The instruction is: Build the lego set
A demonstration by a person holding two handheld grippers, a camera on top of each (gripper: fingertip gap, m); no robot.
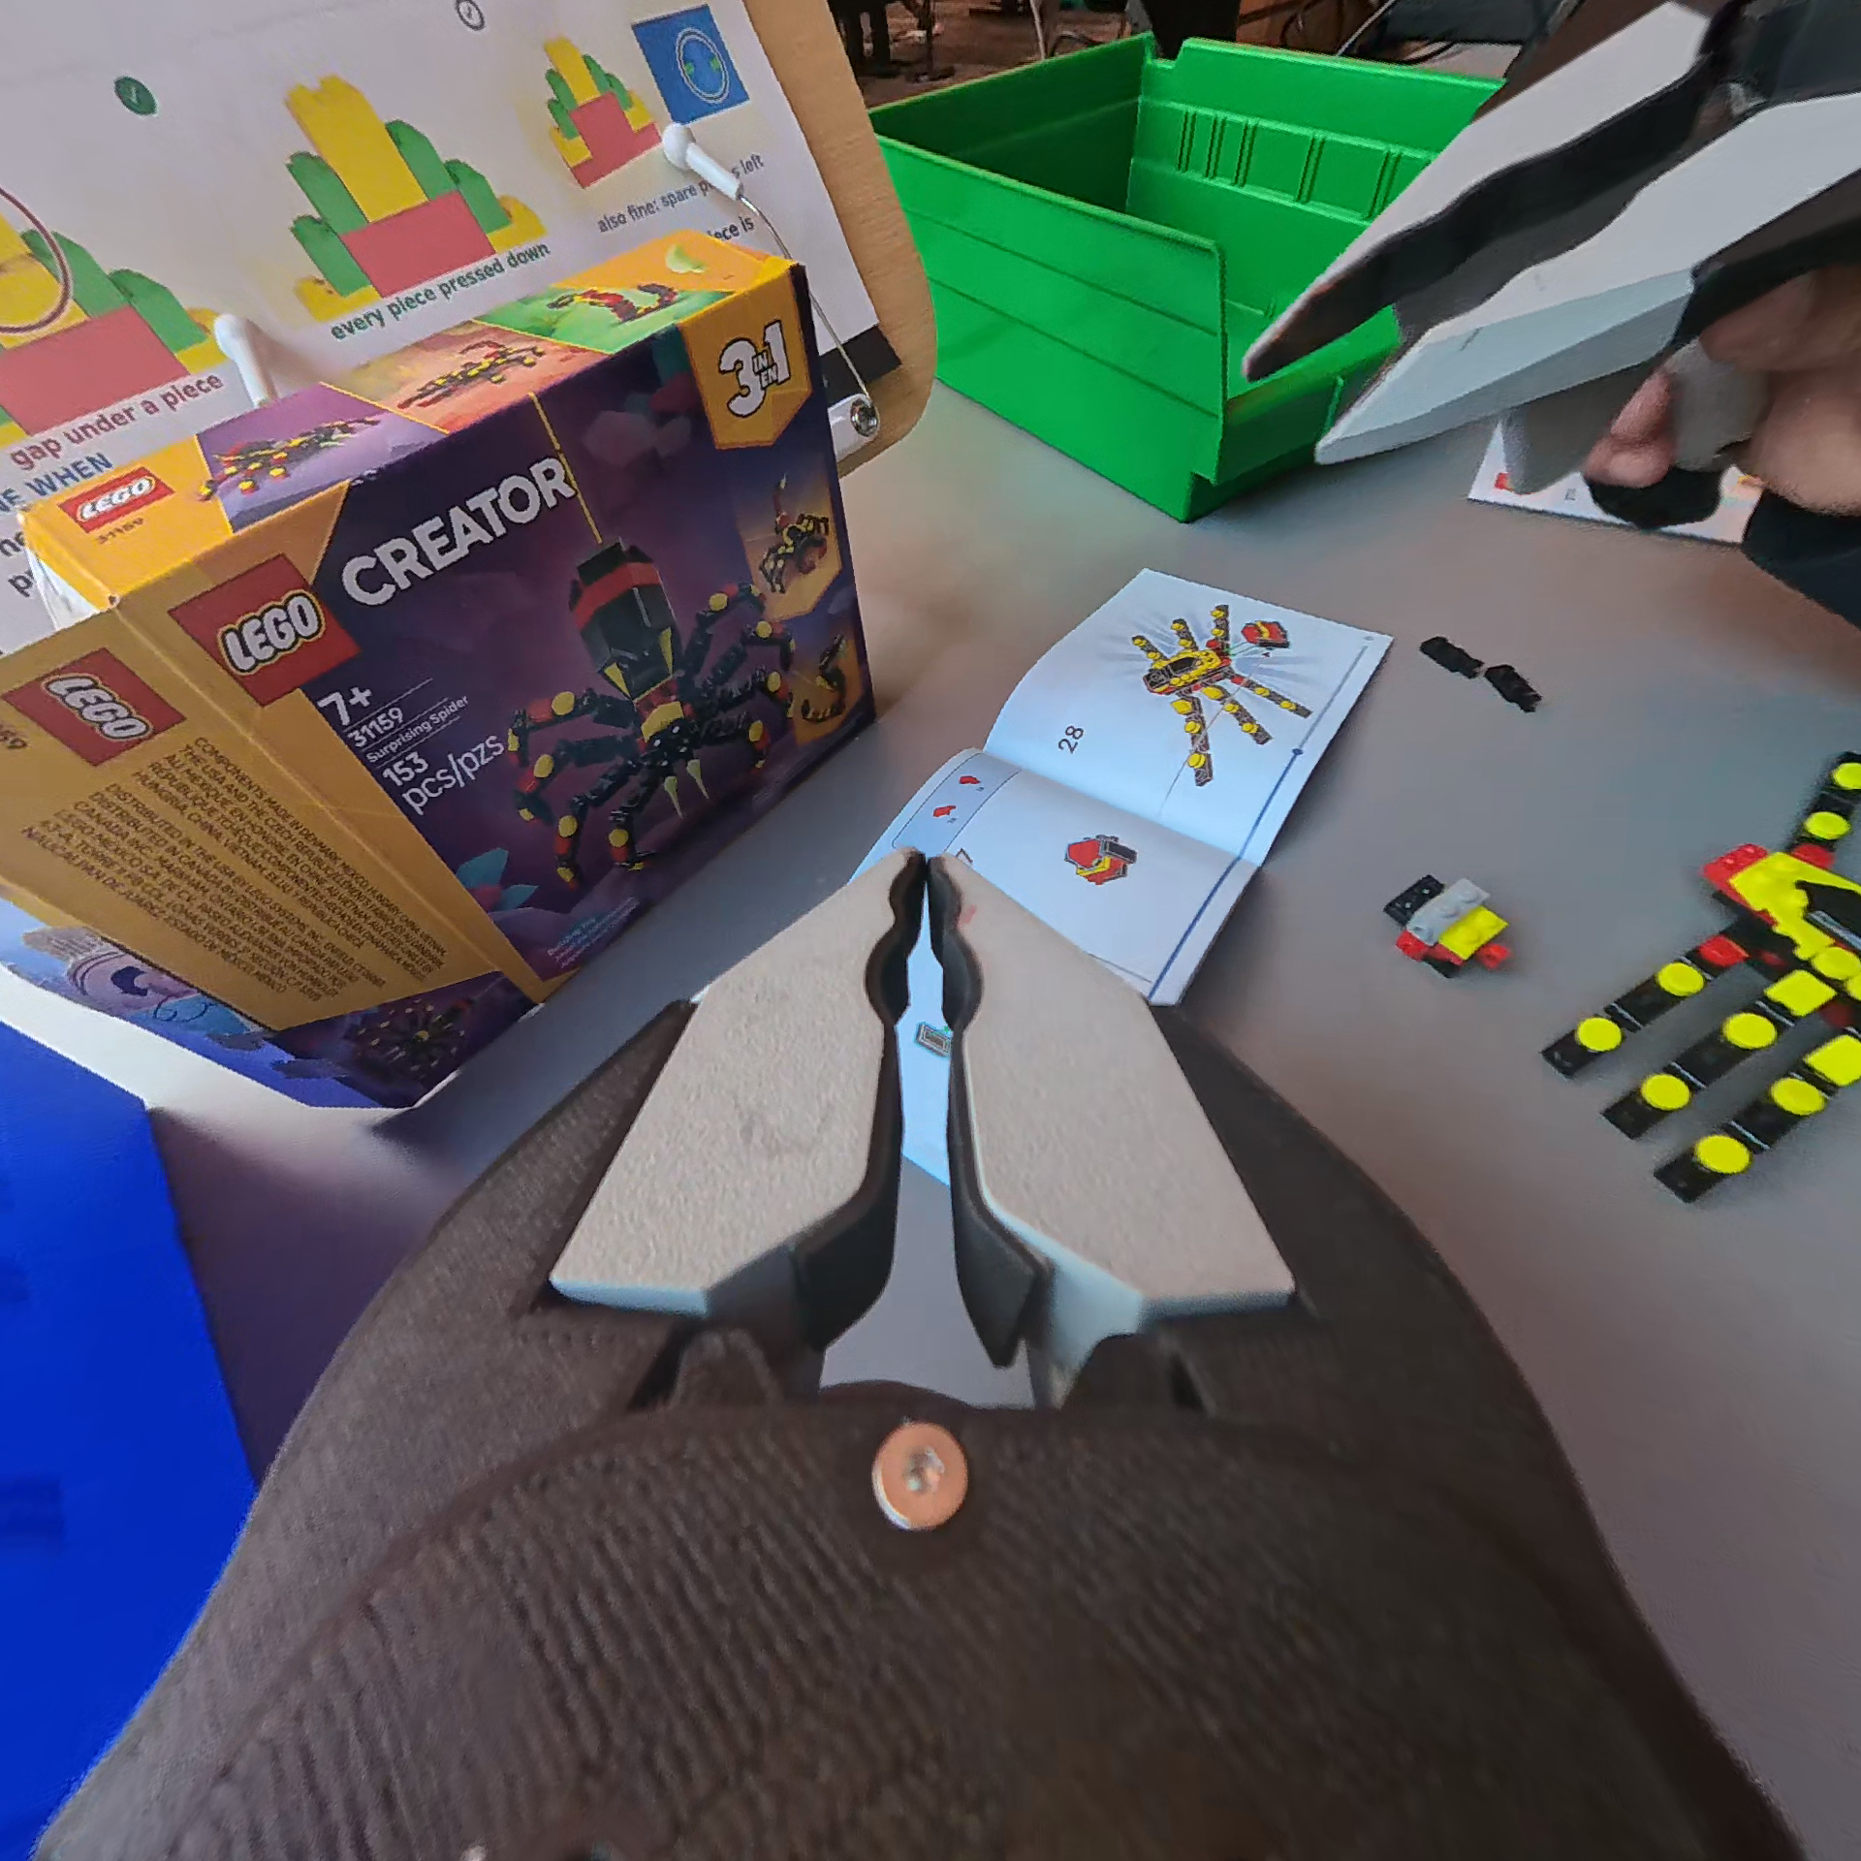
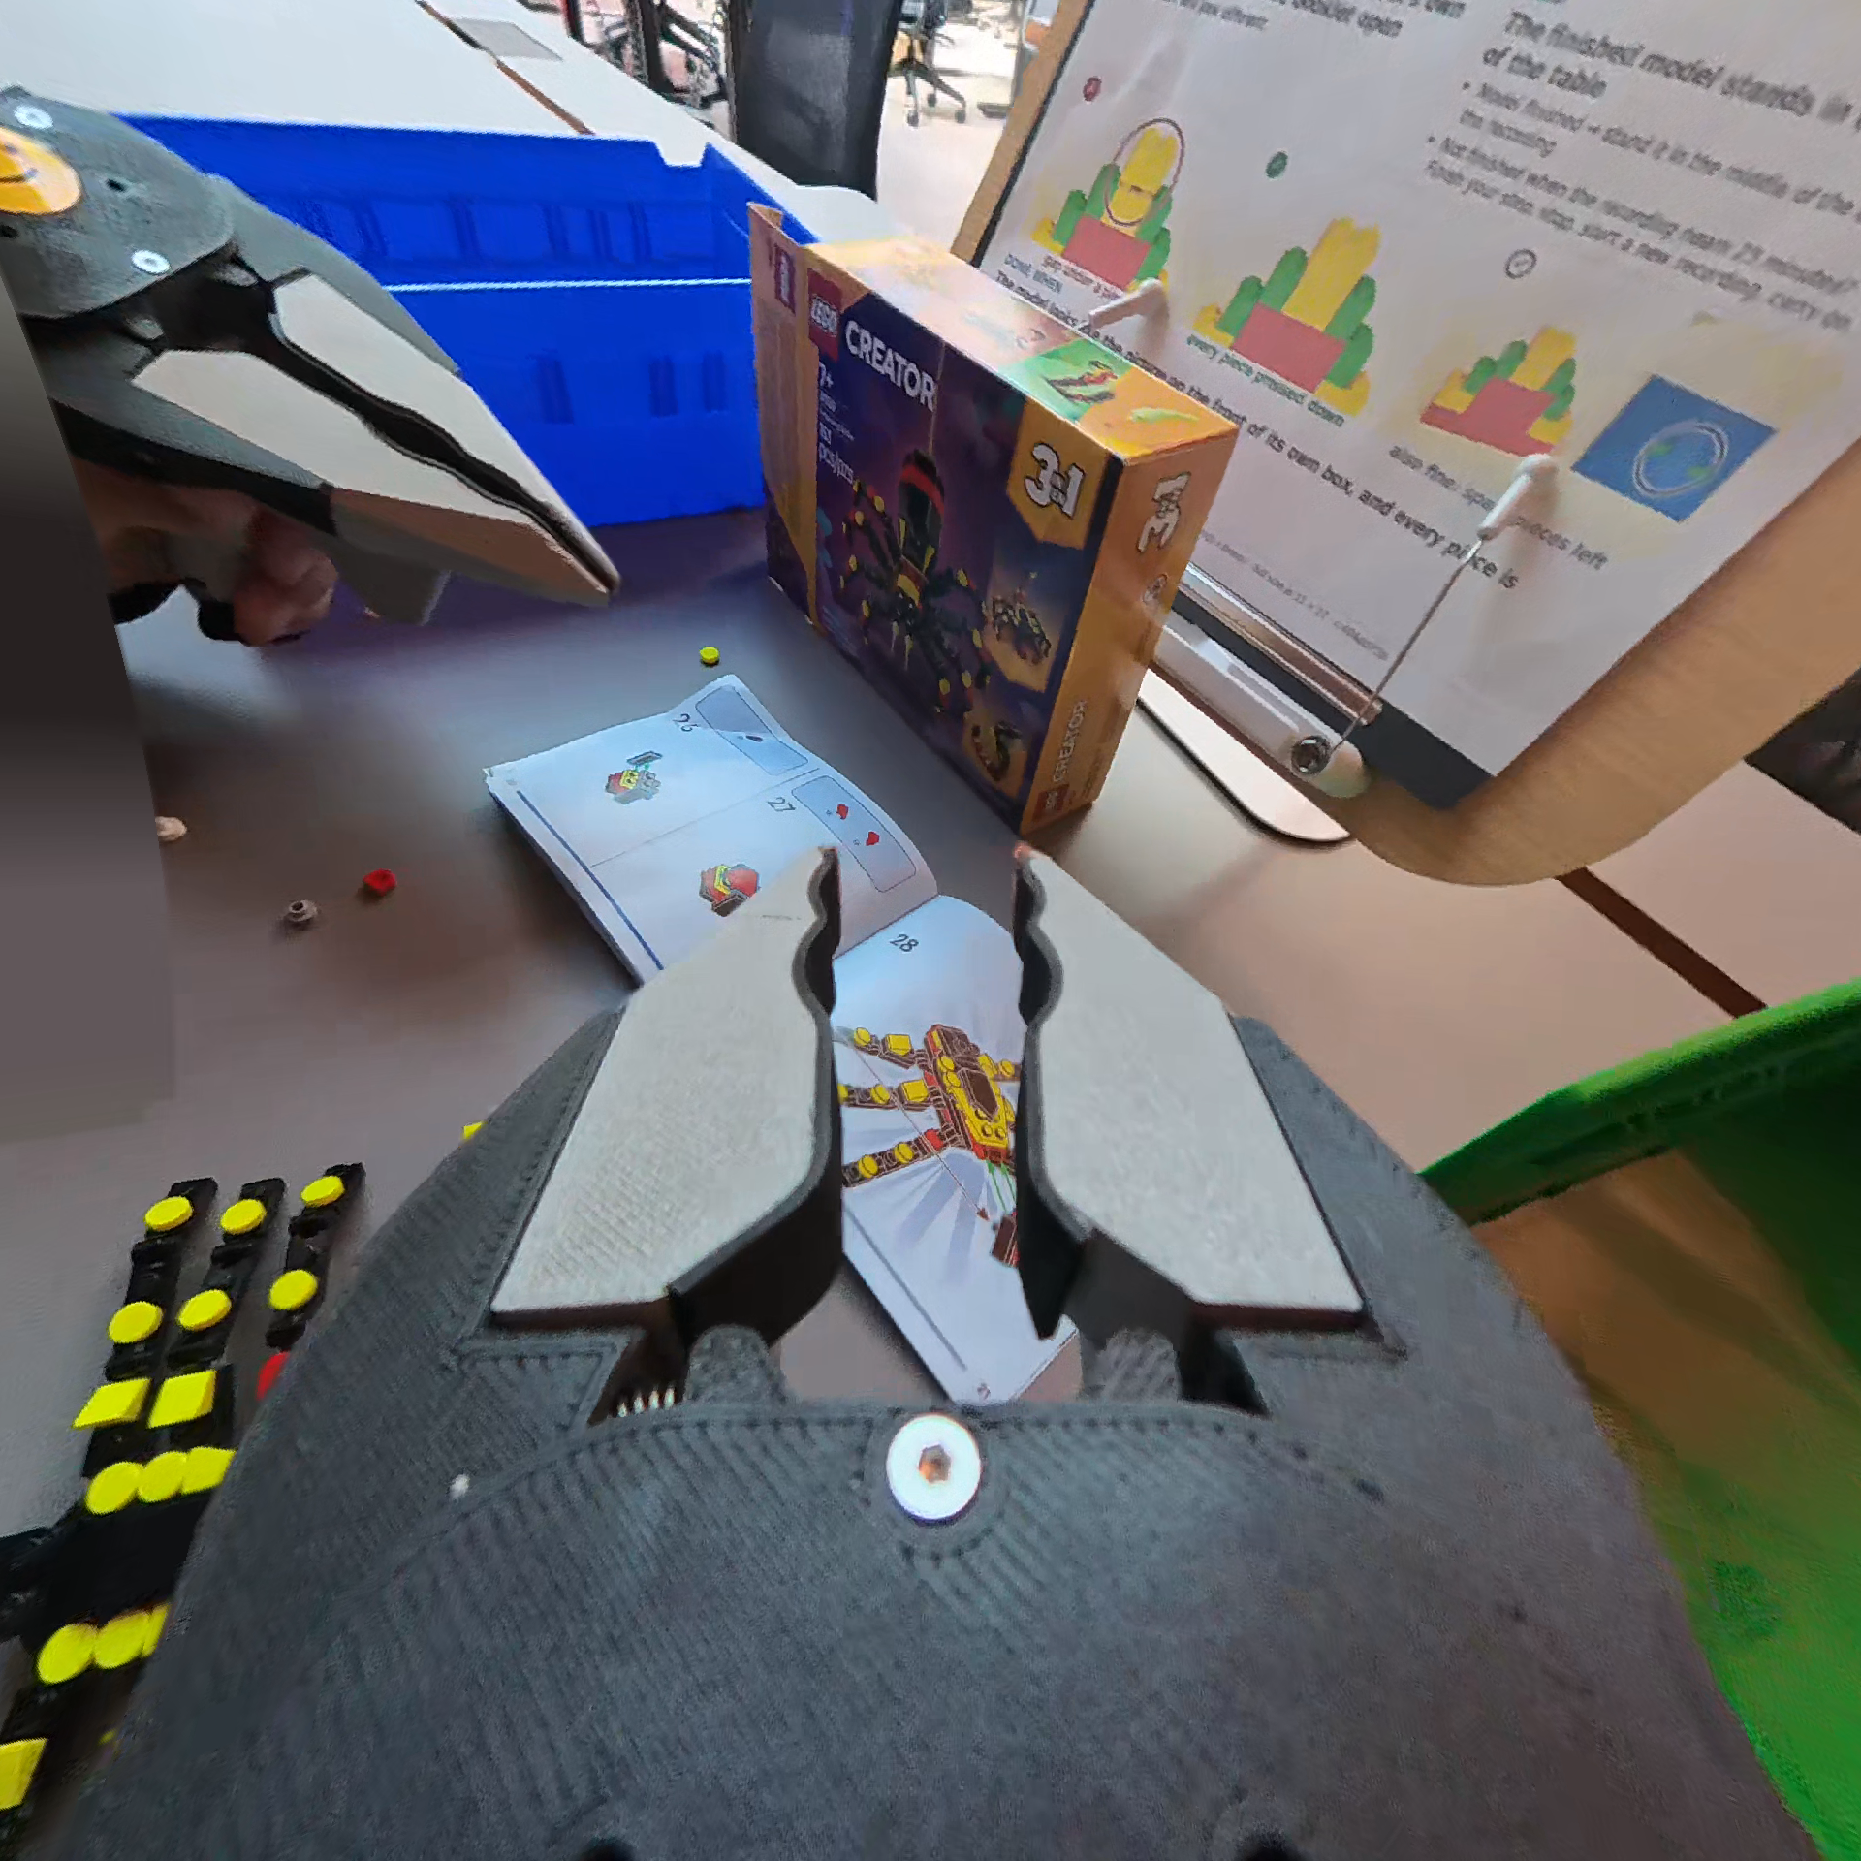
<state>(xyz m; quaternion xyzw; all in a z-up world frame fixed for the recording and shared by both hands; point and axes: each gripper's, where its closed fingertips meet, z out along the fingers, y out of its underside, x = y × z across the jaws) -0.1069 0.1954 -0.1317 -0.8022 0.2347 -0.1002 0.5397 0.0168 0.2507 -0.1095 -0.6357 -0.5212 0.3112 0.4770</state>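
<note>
My left gripper (image 1: pixel 926 868) is shut and empty, its tips over the near edge of the open instruction booklet (image 1: pixel 1158 765). My right gripper (image 2: pixel 924 876) is open and empty, held above the same booklet (image 2: pixel 655 806). The partly built spider (image 1: pixel 1762 1007), with black legs and yellow studs, lies at the right edge; it shows at lower left in the right wrist view (image 2: pixel 181 1360). A small red, yellow and grey sub-assembly (image 1: pixel 1450 926) sits left of it. Two black pieces (image 1: pixel 1480 670) lie beyond. The right gripper (image 1: pixel 1460 302) also shows in the upper right of the left wrist view, and the left gripper (image 2: pixel 352 433) in the upper left of the right wrist view.
The set's box (image 1: pixel 453 685) stands behind the booklet, in front of a leaning instruction board (image 2: pixel 1410 302). A green bin (image 1: pixel 1108 252) is on the right side, a blue bin (image 2: pixel 564 302) on the left. Loose yellow (image 2: pixel 709 656), red (image 2: pixel 379 882) and grey (image 2: pixel 299 912) pieces lie on the table. The left gripper's tips are roughly 15 cm from the right gripper's. Between my right fingertips and the partly built spider (image 1: pixel 1762 1007) there is roughly 15 cm. Look for it in the right wrist view (image 2: pixel 204 1350) too.
</note>
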